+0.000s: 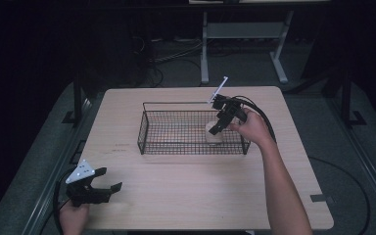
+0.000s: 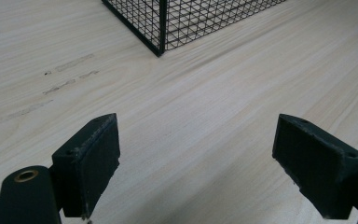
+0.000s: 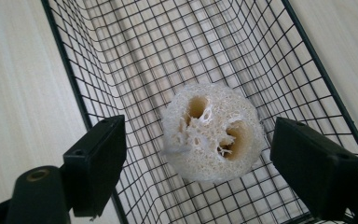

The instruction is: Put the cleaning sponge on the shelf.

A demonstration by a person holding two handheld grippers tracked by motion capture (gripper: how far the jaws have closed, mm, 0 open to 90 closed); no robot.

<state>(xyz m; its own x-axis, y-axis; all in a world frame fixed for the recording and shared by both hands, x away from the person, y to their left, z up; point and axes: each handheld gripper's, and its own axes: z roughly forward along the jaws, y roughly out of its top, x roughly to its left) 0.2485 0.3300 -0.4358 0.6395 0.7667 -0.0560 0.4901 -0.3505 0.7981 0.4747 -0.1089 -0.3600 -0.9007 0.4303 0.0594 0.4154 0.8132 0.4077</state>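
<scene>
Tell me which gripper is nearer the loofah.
Right. The right gripper hangs open over the loofah in the basket; the left gripper sits at the table's near left corner.

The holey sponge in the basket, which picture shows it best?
The right gripper view. There the loofah sponge sits large between the open fingers, holes and fibres clear, inside the wire basket. In the high view it is a small pale blob partly behind the right gripper.
</scene>
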